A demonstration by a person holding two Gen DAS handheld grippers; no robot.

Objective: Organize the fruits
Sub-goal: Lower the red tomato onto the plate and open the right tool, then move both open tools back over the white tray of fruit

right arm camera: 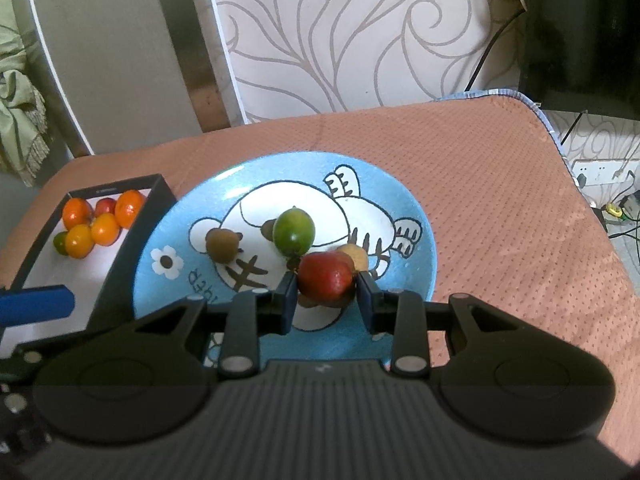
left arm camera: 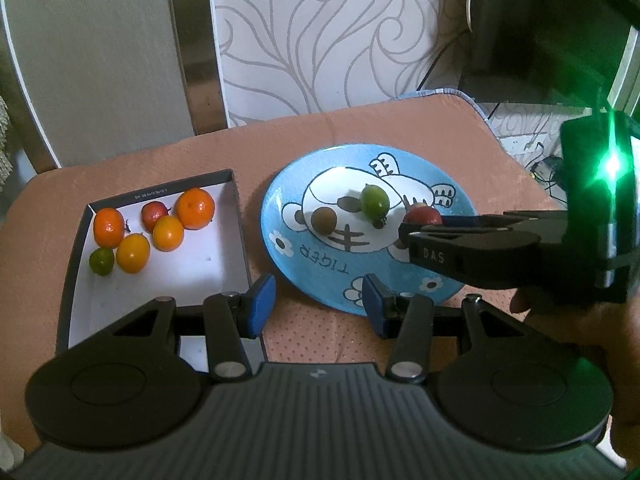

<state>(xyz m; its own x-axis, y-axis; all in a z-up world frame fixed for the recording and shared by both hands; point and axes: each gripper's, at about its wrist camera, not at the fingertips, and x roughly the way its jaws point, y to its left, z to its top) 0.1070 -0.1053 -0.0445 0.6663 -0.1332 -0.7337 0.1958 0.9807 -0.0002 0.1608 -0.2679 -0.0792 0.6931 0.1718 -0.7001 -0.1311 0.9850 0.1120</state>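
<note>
The right claw [right arm camera: 326,300] sits low over the near part of a round blue ceramic plate [right arm camera: 416,216] printed with a cartoon tiger, and its blue-padded jaws are narrowed around a small red, rounded fruit [right arm camera: 325,278], one pad on each side of it; the left pad touches the fruit, and the right pad looks to be against it too. Just beyond the claw on the same plate lies a glossy green fruit [right arm camera: 293,233], to its left a small brown one [right arm camera: 222,245], and a pale tan one [right arm camera: 356,258] peeks out behind the red fruit. The plate rests on a table covered with a salmon-pink dotted cloth [right arm camera: 500,184].

The left claw [left arm camera: 318,306] hangs with its jaws moderately apart and nothing between them, over the cloth in the gap between the plate and a shallow black-walled cardboard box with a white floor [left arm camera: 160,280]. Ahead and to the left of this claw, at the box's far end, lie four orange citrus fruits [left arm camera: 195,208], a small red fruit [left arm camera: 154,215] and a small green one [left arm camera: 101,261], clustered together
</note>
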